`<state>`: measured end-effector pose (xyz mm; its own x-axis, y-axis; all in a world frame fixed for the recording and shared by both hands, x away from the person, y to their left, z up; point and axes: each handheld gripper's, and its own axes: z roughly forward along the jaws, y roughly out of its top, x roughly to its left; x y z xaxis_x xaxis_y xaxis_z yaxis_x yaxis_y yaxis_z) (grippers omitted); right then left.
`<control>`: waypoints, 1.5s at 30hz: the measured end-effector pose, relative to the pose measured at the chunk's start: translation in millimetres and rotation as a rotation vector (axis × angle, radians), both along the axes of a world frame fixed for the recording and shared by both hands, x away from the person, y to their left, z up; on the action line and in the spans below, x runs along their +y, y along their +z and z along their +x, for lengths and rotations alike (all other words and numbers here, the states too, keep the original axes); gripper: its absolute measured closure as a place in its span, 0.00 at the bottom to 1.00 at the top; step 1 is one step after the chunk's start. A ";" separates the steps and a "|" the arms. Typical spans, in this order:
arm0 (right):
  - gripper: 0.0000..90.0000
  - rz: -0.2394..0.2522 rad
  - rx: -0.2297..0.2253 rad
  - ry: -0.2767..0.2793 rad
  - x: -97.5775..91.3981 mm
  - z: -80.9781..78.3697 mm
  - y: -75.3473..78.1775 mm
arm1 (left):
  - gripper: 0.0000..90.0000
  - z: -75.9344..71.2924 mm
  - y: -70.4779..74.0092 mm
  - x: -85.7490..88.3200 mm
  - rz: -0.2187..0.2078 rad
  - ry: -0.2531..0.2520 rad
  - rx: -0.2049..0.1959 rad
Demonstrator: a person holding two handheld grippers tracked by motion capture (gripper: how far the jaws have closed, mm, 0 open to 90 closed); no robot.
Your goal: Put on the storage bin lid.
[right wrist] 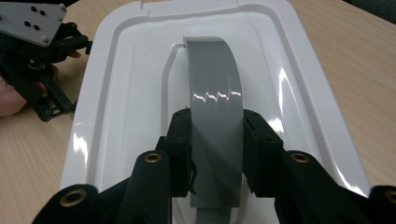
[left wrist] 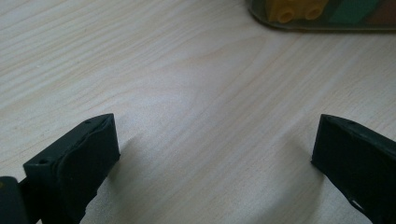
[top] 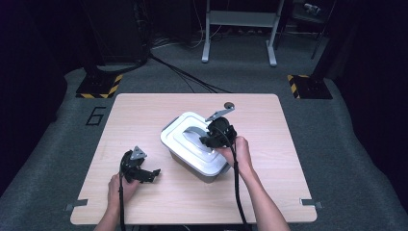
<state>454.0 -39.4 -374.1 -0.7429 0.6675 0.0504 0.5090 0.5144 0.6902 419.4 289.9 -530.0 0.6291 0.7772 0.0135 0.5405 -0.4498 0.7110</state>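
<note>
Grey handle (right wrist: 215, 116) clamped by right gripper (right wrist: 217, 140), left gripper (left wrist: 215, 154) wide open

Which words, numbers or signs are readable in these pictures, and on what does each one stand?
"6": a dark numeral on the grey floor, left of the table.
Yellow-and-black warning stripes, no words: on two dark floor plates.
The white lid, its grey handle and both grippers carry no readable text.

**Right gripper on the box lid**

A white-lidded box (top: 195, 147) sat askew near the middle of the worktop (top: 144, 110). The right gripper (top: 208, 140) rested on the lid's grey handle (top: 198, 133). The left gripper (top: 153, 174) lay on the worktop left of the box, apart from it, its jaws pointing towards the box.
</note>
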 end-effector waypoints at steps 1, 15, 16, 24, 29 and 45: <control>0.74 0.000 0.000 0.000 0.0 0.0 0.0 | 0.00 -0.1 -0.2 -0.3 -0.005 0.004 0.000; 0.42 0.018 -0.017 -0.048 -9.0 -3.1 9.8 | 0.00 -0.1 -0.2 -0.2 -0.004 0.002 0.000; 0.42 0.018 -0.017 -0.048 -9.0 -3.1 9.8 | 0.00 -0.1 -0.2 -0.3 -0.004 0.003 0.000; 0.10 0.055 -0.038 -0.108 -36.2 -10.9 21.4 | 0.00 0.0 -0.2 -0.2 -0.003 0.002 -0.001; 0.06 0.050 -0.032 -0.142 -60.0 -18.3 20.3 | 0.00 -0.1 -0.2 -0.3 -0.005 0.004 0.000; 0.01 0.050 -0.022 -0.266 -134.3 -39.4 -6.3 | 0.00 0.0 -0.2 -0.2 -0.003 0.003 -0.001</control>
